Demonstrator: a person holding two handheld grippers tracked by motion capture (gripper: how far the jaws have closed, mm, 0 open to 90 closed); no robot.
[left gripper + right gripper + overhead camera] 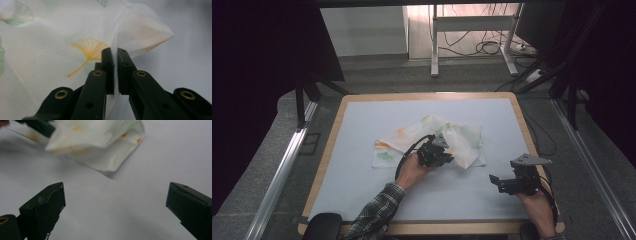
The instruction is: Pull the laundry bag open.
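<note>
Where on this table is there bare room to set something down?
Free: the table left of the cloth, the strip beyond it to the far edge, and the patch between the left gripper and right gripper. Crowded: the middle, where cloth and left gripper meet.

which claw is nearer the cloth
Left. The left claw is shut on a fold of the cloth, pads pressing it. The right claw is open, off the cloth, over bare table.

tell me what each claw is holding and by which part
Left claw pinches the white leaf-print cloth by a raised fold near its edge. Right claw is open, holding nothing.
</note>
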